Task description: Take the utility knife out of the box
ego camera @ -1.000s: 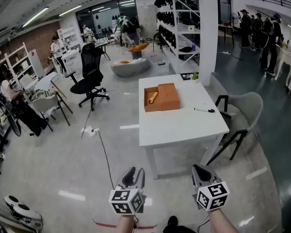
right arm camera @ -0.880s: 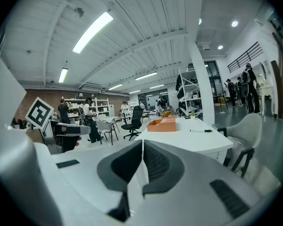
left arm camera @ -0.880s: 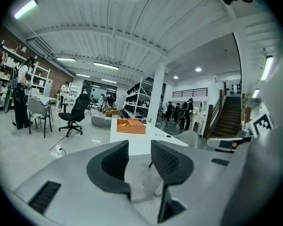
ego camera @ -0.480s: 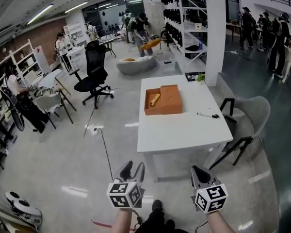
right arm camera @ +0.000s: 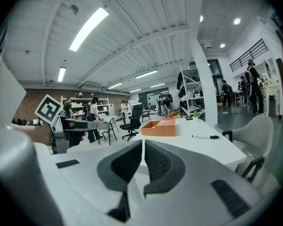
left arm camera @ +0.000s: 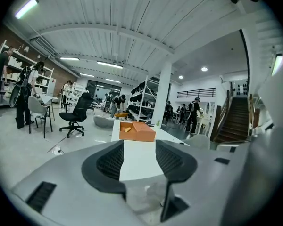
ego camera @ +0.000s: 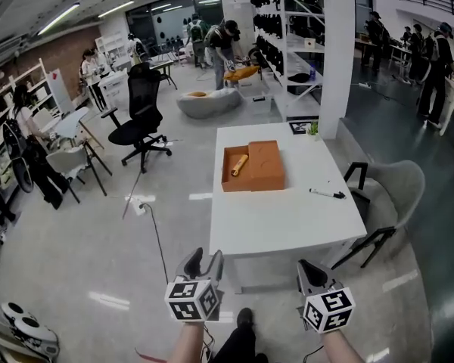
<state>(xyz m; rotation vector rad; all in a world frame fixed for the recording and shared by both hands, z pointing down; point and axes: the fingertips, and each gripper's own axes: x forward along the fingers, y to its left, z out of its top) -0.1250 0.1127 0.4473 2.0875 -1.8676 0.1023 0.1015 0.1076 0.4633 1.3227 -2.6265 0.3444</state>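
Grippers wait at the bottom of the frame, short of the white table (ego camera: 287,214). The knife (ego camera: 239,165) lies slanted in the open left half of the orange box (ego camera: 266,174), at the table's far end in the upper middle of the head view. The left gripper (ego camera: 203,262) has its jaws opening with nothing between them. The right gripper (ego camera: 312,272) is closed on nothing (only a slit shows between its pads in its own view).

The likely trouble is the reach. The box sits well away from the near edge, so a grab from this end means stretching across the whole bare top. A long, low approach could catch the box's wall and push the box along the table instead of entering it. Jaws that meet the slanted knife near one end may pinch it off balance, letting it swing or drop back. The right gripper can take nothing until its jaws part.

A black pen (ego camera: 327,193) lies near the table's right edge, well apart from the box, and a small plant (ego camera: 312,128) stands at the far right corner. A grey chair (ego camera: 397,184) is tucked in at the right, and a black office chair (ego camera: 140,112) stands at the left of the frame. A cable (ego camera: 157,229) trails over the floor left of the table (a snag for anyone stepping round that side). People work at benches and shelves far off along the top. Nothing on the table stands between the near edge and the box.
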